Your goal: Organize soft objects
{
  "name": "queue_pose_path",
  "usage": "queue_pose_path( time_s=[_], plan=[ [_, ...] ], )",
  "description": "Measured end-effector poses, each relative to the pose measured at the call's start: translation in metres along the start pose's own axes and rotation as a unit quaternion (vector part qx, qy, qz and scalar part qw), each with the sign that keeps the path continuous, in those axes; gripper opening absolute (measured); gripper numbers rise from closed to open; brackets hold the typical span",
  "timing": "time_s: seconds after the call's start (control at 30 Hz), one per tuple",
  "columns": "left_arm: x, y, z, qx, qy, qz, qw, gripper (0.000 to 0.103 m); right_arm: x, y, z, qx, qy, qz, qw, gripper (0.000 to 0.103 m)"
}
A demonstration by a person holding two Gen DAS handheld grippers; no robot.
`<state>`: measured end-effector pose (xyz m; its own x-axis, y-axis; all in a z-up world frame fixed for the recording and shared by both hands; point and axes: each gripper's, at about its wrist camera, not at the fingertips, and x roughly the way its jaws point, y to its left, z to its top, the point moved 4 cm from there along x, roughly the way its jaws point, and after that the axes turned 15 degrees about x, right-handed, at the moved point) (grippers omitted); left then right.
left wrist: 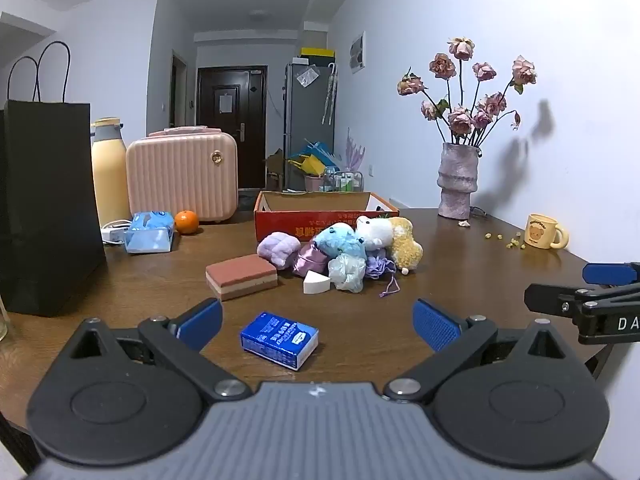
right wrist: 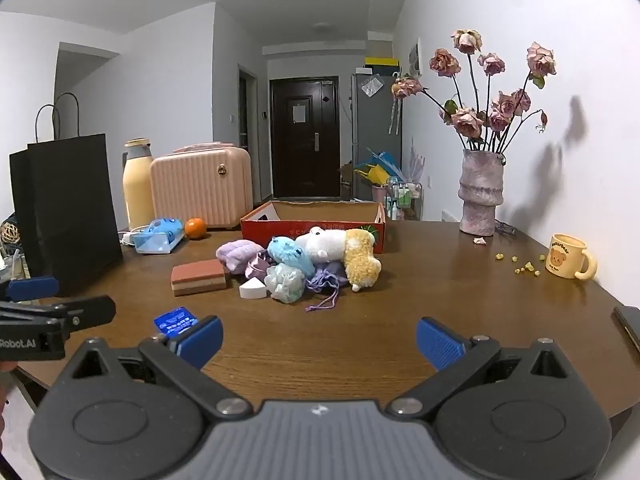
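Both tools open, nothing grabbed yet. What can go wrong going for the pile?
1. The soft toys lie heaped and touching; pulling one may drag its neighbours.
2. The purple pouch's drawstring trails loose and could snag.
3. The blue packet sits just ahead of the left tool and may get shoved.
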<state>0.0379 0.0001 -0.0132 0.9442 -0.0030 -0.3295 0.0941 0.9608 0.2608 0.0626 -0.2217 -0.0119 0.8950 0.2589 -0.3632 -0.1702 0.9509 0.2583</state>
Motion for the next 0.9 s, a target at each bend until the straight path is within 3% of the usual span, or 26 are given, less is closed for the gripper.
queue_pose_path(
  time_s=[0.2, 0.9],
  plan=[
    [0.0099, -0.0017, -0.0033, -0.016, 0.010, -0.016, 0.9997, 0.103, 0.0038, -0.0028, 0.0030, 0.005, 0.008, -0.002, 1.000, 0.103],
    [0.0021, 0.0022, -0.0059, -0.021, 0.006, -0.012, 0.9997, 0.103, 0.0021, -0.0012, -0.0051, -0.002, 0.009, -0.005, 1.000, 0.103]
  ],
)
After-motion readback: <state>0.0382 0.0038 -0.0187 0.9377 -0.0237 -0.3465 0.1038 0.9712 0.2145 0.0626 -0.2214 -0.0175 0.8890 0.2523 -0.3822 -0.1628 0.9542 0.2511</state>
